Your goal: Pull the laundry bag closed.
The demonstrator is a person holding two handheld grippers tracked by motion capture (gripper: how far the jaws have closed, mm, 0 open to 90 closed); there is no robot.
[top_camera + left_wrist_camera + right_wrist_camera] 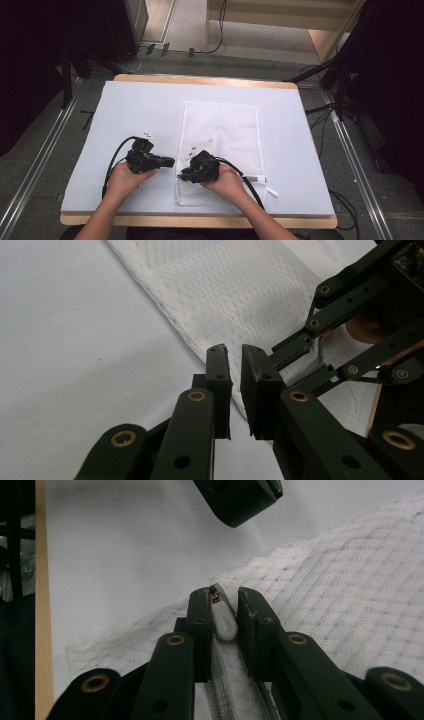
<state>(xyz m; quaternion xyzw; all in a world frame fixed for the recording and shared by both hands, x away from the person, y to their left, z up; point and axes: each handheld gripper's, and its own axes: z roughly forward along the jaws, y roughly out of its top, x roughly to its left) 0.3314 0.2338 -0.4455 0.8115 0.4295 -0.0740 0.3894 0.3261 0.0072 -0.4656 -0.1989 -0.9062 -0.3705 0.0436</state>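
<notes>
A: What sits between the fingers of your right gripper (223, 600)?

B: A white zipper pull (223, 621), lying in the narrow gap. The jaws stand slightly apart around it; whether the pads press on it I cannot tell.

A: And your left gripper (233, 354)?

B: Its jaws are nearly together, a thin slit between them, with nothing in it. They hover at the left edge of the white mesh bag (226, 131).

A: Where is the bag?

B: Flat on the pale blue mat (130, 105), lengthwise away from you, your right gripper at its near left corner.
</notes>
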